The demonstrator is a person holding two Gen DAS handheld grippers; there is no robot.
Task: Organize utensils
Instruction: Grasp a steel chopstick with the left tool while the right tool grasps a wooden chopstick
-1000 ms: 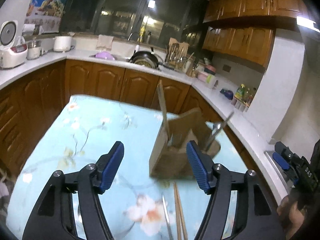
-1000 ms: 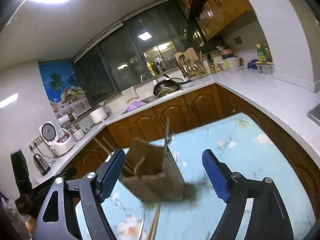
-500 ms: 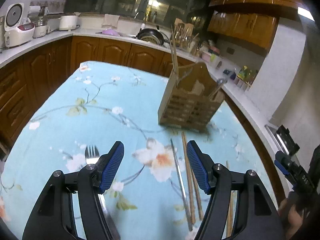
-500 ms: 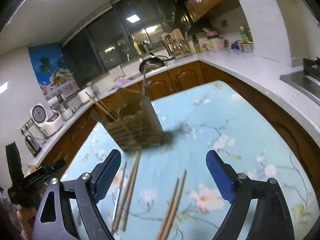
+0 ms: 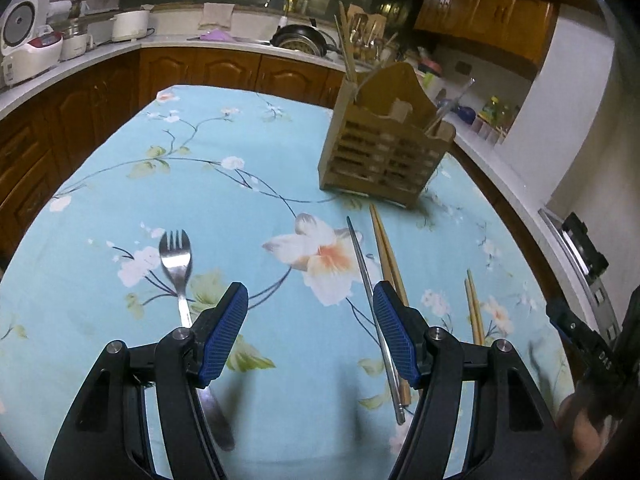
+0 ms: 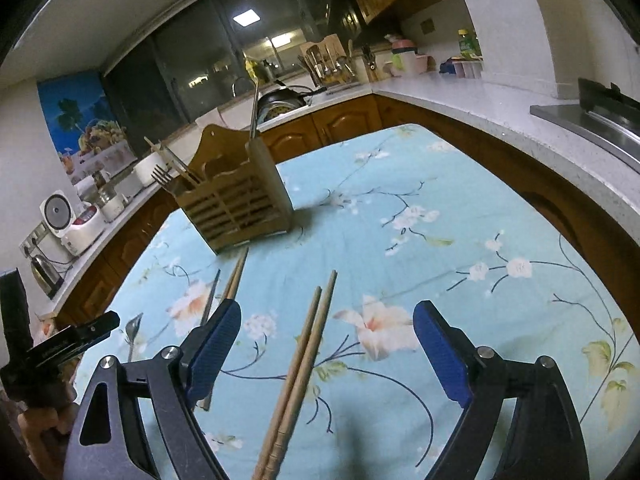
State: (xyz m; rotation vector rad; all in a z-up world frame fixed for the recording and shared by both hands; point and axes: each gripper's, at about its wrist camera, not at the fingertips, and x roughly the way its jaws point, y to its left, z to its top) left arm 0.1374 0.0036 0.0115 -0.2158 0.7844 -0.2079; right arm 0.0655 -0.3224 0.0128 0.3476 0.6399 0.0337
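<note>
- The wooden utensil caddy [image 5: 387,152] is standing ahead of both grippers, already holding a fork, chopsticks and a long metal piece, so part of the sorting looks done
- Several pieces are still lying loose on the floral tablecloth [image 5: 224,184]
- The left gripper [image 5: 311,332] is hanging with jaws apart and nothing between them; a fork [image 5: 176,258] is lying just ahead of its left finger, a metal chopstick [image 5: 366,280] and a wooden chopstick pair [image 5: 386,252] beside its right finger
- The right gripper [image 6: 327,354] is spreading its jaws, empty, with another wooden pair [image 6: 308,344] lying on the cloth between them
- Judging from this, most pickups are still waiting
</note>
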